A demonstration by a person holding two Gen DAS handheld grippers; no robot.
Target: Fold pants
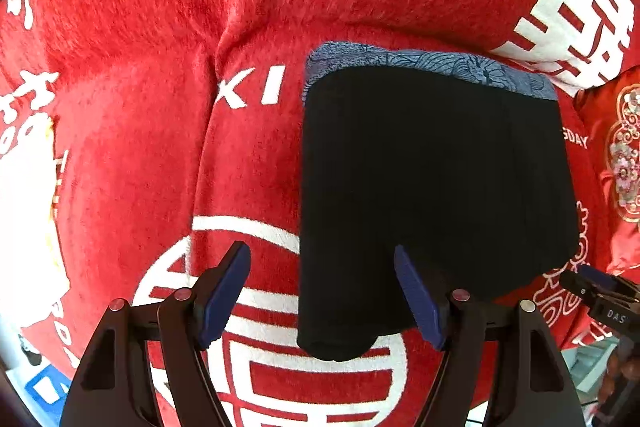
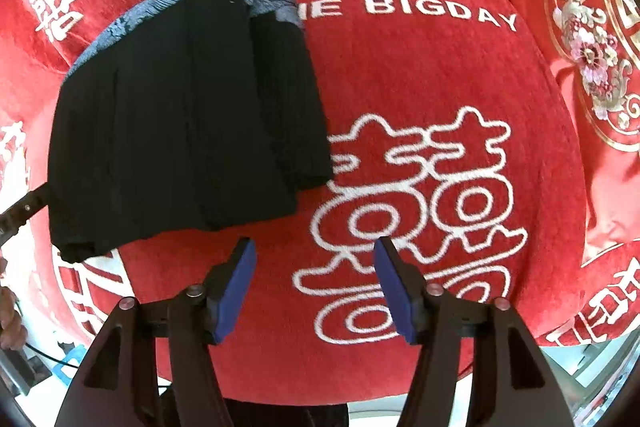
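Left wrist view: the folded black ribbed fabric pants (image 1: 432,195) lie flat on the plush red blanket with white characters (image 1: 140,75), a compact stack with the blue patterned waistband (image 1: 432,67) peeking out along the far edge. The left gripper (image 1: 322,299), black arms with blue pads, hovers at the near end of the pants with its jaws spread wide and nothing between them. Its right finger sits over the near edge of the black stack, its left finger over bare blanket beside the pants. Whether the fingers touch the cloth, I cannot tell. At the near right of the pants, the tip of the right gripper (image 1: 592,283) pokes into frame.

Over to the right wrist view: the right gripper (image 2: 314,283) has its jaws wide apart too, empty, hovering over the blanket (image 2: 400,67) just off the near right corner of the pants (image 2: 180,115). Layers of the fold show as stepped edges along the right side of the pants, waistband (image 2: 120,27) at the far left. A red embroidered satin cushion with gold floral pattern (image 2: 592,59) sits well to the right of the pants, and white lettering reading "BIGDAY" (image 2: 440,11) runs across the blanket just right of the waistband.
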